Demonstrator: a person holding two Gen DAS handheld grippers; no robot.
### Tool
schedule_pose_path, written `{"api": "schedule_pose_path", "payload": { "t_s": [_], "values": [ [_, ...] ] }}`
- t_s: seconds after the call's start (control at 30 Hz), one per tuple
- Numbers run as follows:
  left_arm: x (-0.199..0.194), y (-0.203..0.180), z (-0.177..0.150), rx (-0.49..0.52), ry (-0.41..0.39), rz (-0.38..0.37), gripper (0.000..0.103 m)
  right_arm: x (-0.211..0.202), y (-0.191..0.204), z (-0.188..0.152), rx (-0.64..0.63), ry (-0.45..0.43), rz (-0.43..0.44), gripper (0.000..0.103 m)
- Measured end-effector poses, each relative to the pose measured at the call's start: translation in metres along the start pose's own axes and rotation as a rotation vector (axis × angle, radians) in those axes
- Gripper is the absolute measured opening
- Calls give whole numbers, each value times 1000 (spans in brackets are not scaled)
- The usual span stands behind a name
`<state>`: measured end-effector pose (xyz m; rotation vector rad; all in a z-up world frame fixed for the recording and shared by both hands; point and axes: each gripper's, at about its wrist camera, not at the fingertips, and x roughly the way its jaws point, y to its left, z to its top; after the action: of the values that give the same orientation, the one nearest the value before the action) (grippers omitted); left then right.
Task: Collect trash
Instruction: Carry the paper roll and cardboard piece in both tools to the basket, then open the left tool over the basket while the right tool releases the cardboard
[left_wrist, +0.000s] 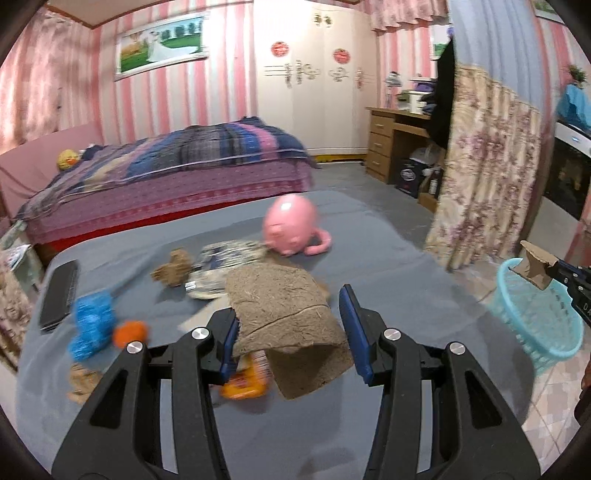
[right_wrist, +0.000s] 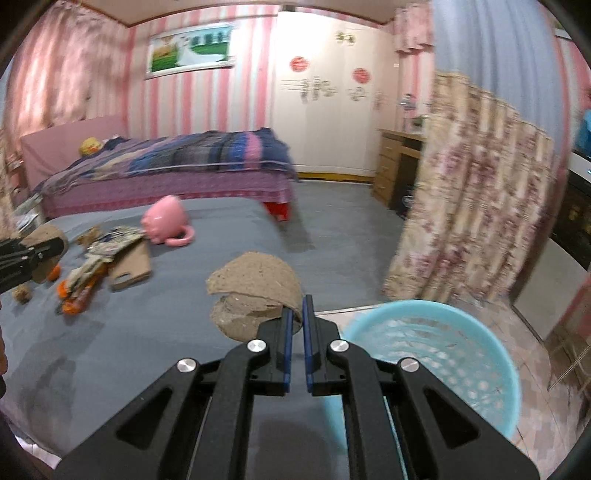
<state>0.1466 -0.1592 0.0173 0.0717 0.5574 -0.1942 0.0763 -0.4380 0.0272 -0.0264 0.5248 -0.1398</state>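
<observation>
My left gripper (left_wrist: 290, 323) is open, its fingers on either side of a curled brown paper piece (left_wrist: 284, 314) lying on the grey-covered table (left_wrist: 388, 266). An orange wrapper (left_wrist: 245, 382) lies under it. My right gripper (right_wrist: 296, 314) is shut on a torn brown cardboard scrap (right_wrist: 251, 291), held beside the rim of the light blue basket (right_wrist: 436, 354). In the left wrist view the scrap (left_wrist: 533, 264) hangs over the basket (left_wrist: 535, 321). More trash lies on the table: printed wrappers (left_wrist: 225, 266), a brown crumpled ball (left_wrist: 173, 267), flat cardboard (right_wrist: 131, 264).
A pink pig-shaped mug (left_wrist: 291, 227) stands behind the trash. A blue fluffy thing (left_wrist: 90, 328), an orange ball (left_wrist: 131, 332) and a black phone (left_wrist: 59, 293) lie at the table's left. A bed (left_wrist: 166, 177) is behind; a floral curtain (left_wrist: 480, 177) hangs at right.
</observation>
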Motion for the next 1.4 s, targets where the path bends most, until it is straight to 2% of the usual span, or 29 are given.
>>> {"api": "schedule_pose_path", "payload": {
  "t_s": [0.2, 0.43, 0.67, 0.83, 1.03, 1.13, 1.17, 1.2, 1.27, 1.4],
  "values": [
    [18, -62, 7, 59, 7, -109, 47, -10, -66, -15, 77, 3, -113, 5],
    [34, -136, 7, 134, 12, -211, 47, -11, -121, -40, 143, 20, -218, 5],
    [42, -218, 6, 195, 9, -328, 47, -7, -146, -58, 178, 41, -251, 5],
    [44, -261, 3, 221, 12, -408, 47, -6, -155, -64, 193, 44, -257, 5],
    [55, -293, -1, 261, 26, -441, 47, -5, -165, -70, 225, 47, -267, 5],
    [60, -300, 1, 263, 40, -461, 52, -2, -167, -72, 227, 51, -269, 5],
    [63, -301, 2, 265, 44, -466, 56, 0, -166, -73, 227, 54, -269, 5],
    [64, -301, 3, 268, 49, -470, 68, 0, -167, -73, 227, 54, -269, 5],
    [64, -300, 6, 269, 30, -446, 78, 1, -167, -73, 228, 55, -269, 5],
    [64, -290, 11, 257, 1, -396, 87, 3, -166, -73, 228, 57, -265, 5]
  ]
}}
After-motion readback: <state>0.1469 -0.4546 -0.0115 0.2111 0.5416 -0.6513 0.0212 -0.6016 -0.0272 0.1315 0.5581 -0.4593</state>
